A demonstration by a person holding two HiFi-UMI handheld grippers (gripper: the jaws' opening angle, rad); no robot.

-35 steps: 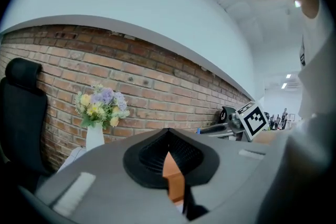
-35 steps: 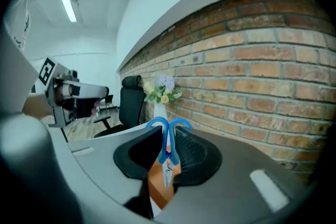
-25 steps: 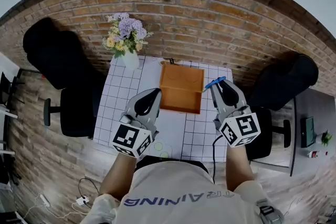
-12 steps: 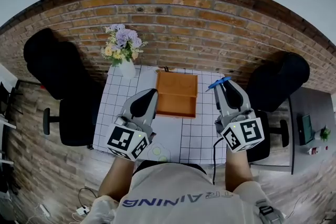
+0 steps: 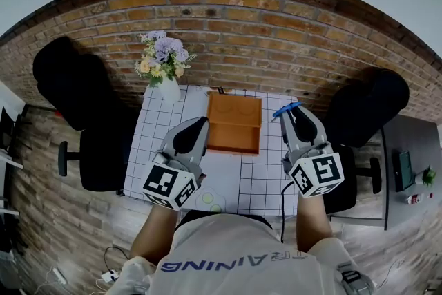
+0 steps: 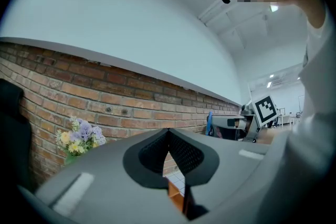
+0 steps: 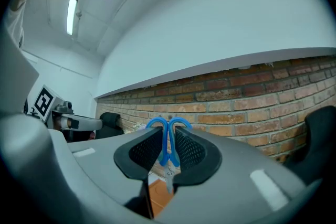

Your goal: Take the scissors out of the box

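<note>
While the blue-handled metal scissors (image 7: 167, 139) sit clamped in our right gripper (image 5: 293, 115), raised beside the orange box (image 5: 235, 122), we should grip firmly and lower them gently onto the white gridded table (image 5: 262, 176); our left gripper (image 5: 196, 128) is closed, empty.

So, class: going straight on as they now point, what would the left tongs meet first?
Probably the brick wall; the left tongs point level, passing above the orange box. Depth is hard to judge.

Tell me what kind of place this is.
Probably an office or studio workroom: a brick wall at the back, black office chairs on either side, and a small table with a grid-pattern cloth and a vase of flowers.
</note>
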